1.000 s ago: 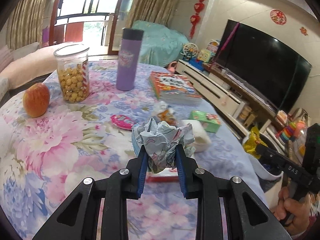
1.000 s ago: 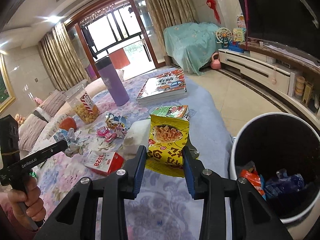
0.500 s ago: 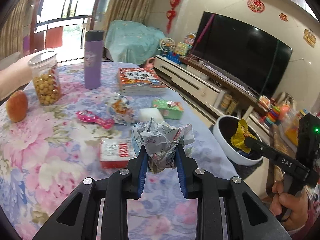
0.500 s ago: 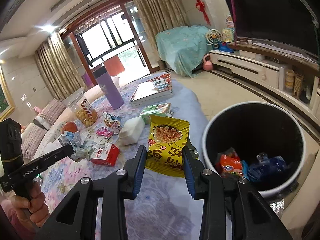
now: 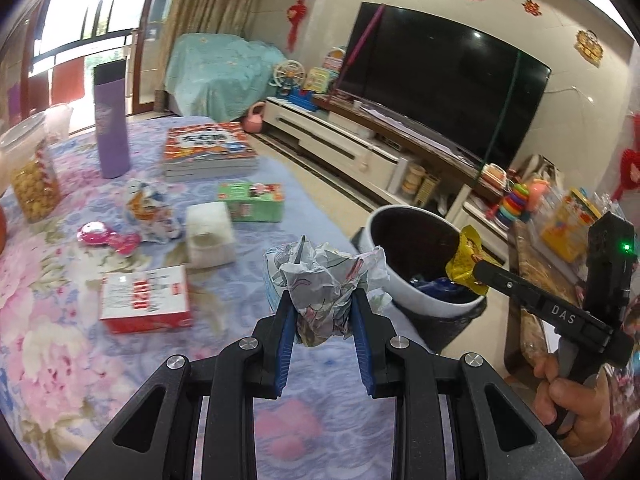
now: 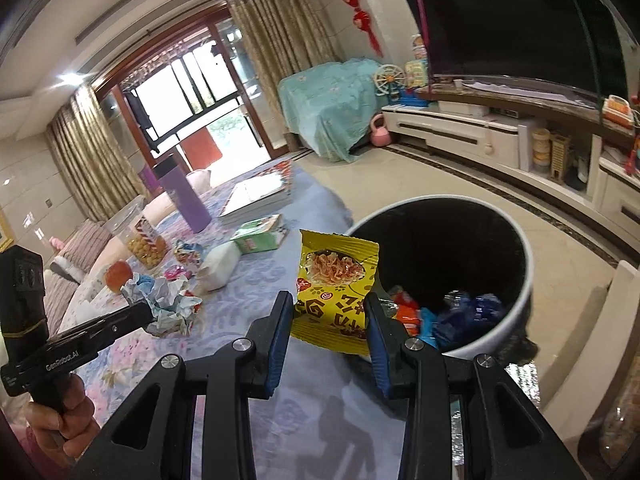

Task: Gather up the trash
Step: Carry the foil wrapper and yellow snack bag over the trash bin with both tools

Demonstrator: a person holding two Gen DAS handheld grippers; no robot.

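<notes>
Left wrist: left claw [image 5: 323,312] clamped on crumpled paper ball [image 5: 324,280] above the tabletop [image 5: 120,360] edge, short of the bin [image 5: 404,292]; red box [image 5: 144,298] and torn wrapper [image 5: 150,216] left to collect. Right wrist: right claw [image 6: 328,330] clamped on yellow snack bag [image 6: 334,284] at the bin's rim, with orange and blue wrappers already inside.

Left claw [image 5: 323,312] and right claw [image 6: 329,316], each hand-held, angled downward, blue pads pinched on a load.
</notes>
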